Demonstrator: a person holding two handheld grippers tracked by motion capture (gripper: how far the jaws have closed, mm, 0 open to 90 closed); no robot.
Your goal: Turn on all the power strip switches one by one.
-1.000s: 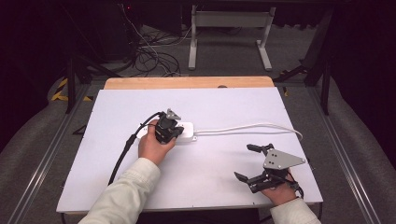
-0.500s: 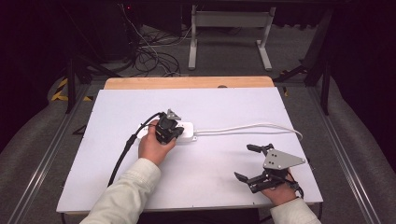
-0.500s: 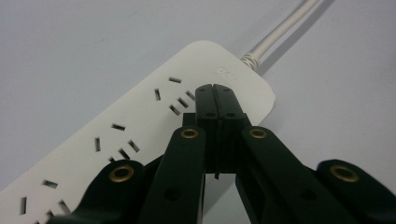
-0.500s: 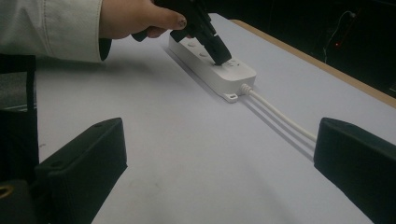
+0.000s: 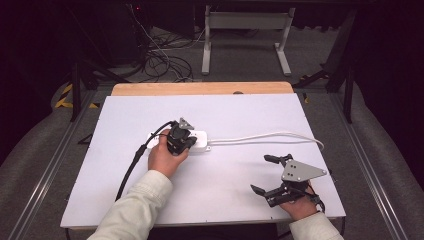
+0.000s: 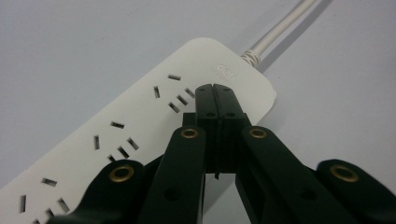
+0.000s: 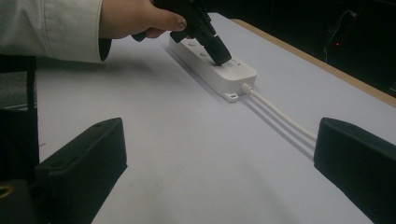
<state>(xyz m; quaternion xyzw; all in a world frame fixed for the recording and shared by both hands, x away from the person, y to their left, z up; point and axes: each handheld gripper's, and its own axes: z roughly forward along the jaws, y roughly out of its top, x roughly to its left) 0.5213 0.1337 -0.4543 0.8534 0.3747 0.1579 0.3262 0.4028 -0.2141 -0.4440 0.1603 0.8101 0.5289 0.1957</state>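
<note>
High view: white surface (image 5: 225, 200) with a wooden strip along its 12 o'clock edge. A white power strip (image 5: 197, 141) lies just left of centre, its white cord (image 5: 270, 136) running toward 3 o'clock and curling back near the surface's right edge. The left gripper (image 5: 181, 142) sits over the strip, held by the left hand (image 5: 165, 157), with a black cable (image 5: 132, 165) trailing toward 7 o'clock. The right gripper (image 5: 265, 175) rests near 5 o'clock, well apart from the strip, jaws spread wide and empty. Jaw state of the left gripper cannot be read from here.

Left gripper view: this one settles it. The left gripper (image 6: 215, 91) has its jaws pressed together with nothing between them, tips over the cord end of the power strip (image 6: 140, 121). Socket slots are visible, as is the cord (image 6: 275, 32) leaving toward 1 o'clock.

Right gripper view: side-on look the others lack. The left gripper (image 7: 219, 55) tip is touching the top of the power strip (image 7: 210, 70) near its cord end. The right gripper's (image 7: 219, 158) own jaws stand far apart at the frame's edges.

Versus the earlier frames: no visible change; both grippers, strip and cord lie as they did.
</note>
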